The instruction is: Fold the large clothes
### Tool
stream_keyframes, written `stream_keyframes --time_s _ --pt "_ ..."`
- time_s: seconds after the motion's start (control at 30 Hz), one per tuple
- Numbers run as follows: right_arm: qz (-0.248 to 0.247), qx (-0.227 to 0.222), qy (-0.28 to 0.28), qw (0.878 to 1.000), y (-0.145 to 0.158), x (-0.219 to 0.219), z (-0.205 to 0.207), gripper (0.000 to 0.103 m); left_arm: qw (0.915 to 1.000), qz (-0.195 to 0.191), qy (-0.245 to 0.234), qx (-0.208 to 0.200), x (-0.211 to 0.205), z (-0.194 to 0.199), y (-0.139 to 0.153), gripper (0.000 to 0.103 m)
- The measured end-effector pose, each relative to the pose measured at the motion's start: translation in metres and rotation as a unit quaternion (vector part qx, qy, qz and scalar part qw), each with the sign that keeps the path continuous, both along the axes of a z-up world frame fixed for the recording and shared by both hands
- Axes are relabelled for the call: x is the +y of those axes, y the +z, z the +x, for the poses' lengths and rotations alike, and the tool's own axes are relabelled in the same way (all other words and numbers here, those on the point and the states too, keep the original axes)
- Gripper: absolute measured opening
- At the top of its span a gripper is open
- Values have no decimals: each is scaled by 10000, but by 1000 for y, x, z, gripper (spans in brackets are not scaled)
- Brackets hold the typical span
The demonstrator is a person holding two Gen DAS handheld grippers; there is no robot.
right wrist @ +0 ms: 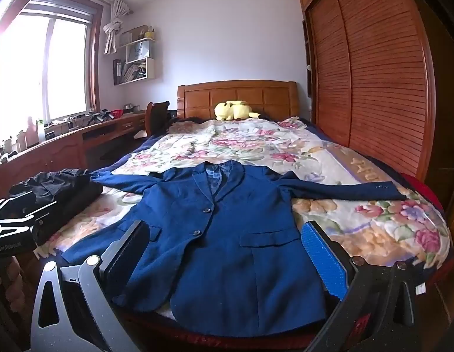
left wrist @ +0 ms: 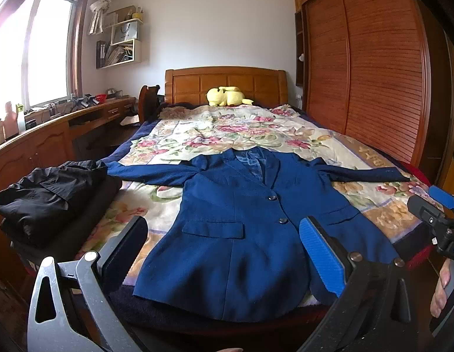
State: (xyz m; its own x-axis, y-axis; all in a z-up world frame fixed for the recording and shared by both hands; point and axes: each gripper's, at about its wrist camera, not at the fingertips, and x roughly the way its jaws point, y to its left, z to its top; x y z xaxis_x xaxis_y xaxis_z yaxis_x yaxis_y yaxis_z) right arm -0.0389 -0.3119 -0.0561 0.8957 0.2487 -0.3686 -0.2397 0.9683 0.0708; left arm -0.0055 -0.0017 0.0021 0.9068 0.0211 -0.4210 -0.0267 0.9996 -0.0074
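A blue suit jacket (left wrist: 241, 234) lies flat and face up on the flowered bedspread (left wrist: 227, 129), buttoned, with both sleeves spread out to the sides; it also shows in the right wrist view (right wrist: 227, 234). My left gripper (left wrist: 224, 234) is open and empty, held above the jacket's hem at the foot of the bed. My right gripper (right wrist: 227, 237) is open and empty, also above the hem. The right gripper shows at the right edge of the left wrist view (left wrist: 441, 205).
A pile of black clothes (left wrist: 51, 196) lies on the bed's left corner, also in the right wrist view (right wrist: 57, 190). A yellow plush toy (left wrist: 227, 96) sits by the headboard. A wooden desk (left wrist: 51, 129) runs along the left; a wardrobe (left wrist: 373, 73) stands on the right.
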Motion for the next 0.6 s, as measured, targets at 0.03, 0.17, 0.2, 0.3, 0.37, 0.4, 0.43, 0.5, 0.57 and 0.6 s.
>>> stream_keyframes --time_s 0.03,0.17,0.2,0.3,0.37,0.4,0.43,0.5,0.57,0.6 --pt "1 6 2 10000 0 0 0 103 10000 3 5 -16 -1 0 0 103" --pt "26 13 0 10000 -1 1 0 103 10000 -7 4 -23 -1 -2 0 103" --pt "23 15 -6 10000 -1 2 0 103 10000 -10 3 -16 -1 -1 -1 103" --pt "25 13 -8 10000 -2 2 0 103 10000 -11 6 -20 -1 -1 -1 103" --pt "31 21 -6 10000 -2 2 0 103 10000 -16 8 -14 -1 -1 -1 103" --pt "36 20 -2 10000 -1 2 0 103 10000 -16 2 -16 -1 -1 -1 103" --pt "40 12 0 10000 -1 2 0 103 10000 -11 11 -15 -2 -1 -1 103" --pt "46 3 0 10000 0 2 -1 103 10000 -9 7 -32 -2 -2 0 103" --pt "53 -4 0 10000 0 1 -1 103 10000 -8 -3 -37 -4 -2 0 103" --pt "56 -13 -3 10000 0 1 -2 103 10000 -6 -2 -43 -4 -2 0 103"
